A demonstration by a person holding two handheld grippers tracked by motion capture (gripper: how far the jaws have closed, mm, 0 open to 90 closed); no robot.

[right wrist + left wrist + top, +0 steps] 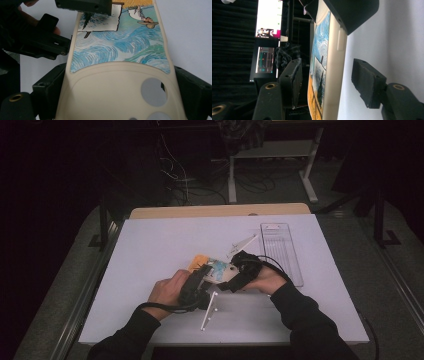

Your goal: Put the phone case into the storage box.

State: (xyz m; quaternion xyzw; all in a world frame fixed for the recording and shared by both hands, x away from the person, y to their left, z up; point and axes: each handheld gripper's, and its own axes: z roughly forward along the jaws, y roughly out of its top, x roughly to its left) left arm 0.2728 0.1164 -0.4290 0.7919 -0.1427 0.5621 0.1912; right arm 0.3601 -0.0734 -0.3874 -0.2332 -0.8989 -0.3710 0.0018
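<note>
A cream phone case (214,269) with a blue swirled painting and an orange end is held just above the white table (150,245), near its middle. My right gripper (121,90) is shut on the case (117,82), one jaw on each long edge beside the camera holes. My left gripper (329,83) straddles the case's (332,75) other end edge-on. One of its pads (292,80) sits close to the painted face, and the other pad (367,85) stands off the back with a clear gap. In the high view the left gripper (199,281) and right gripper (239,271) meet at the case.
A clear plastic tray (283,251) lies at the right of the table. One thin white plastic piece (210,312) lies near the front edge and another (243,244) behind the case. A wooden edge (220,211) borders the far side. Lit screens (268,17) stand beyond the table.
</note>
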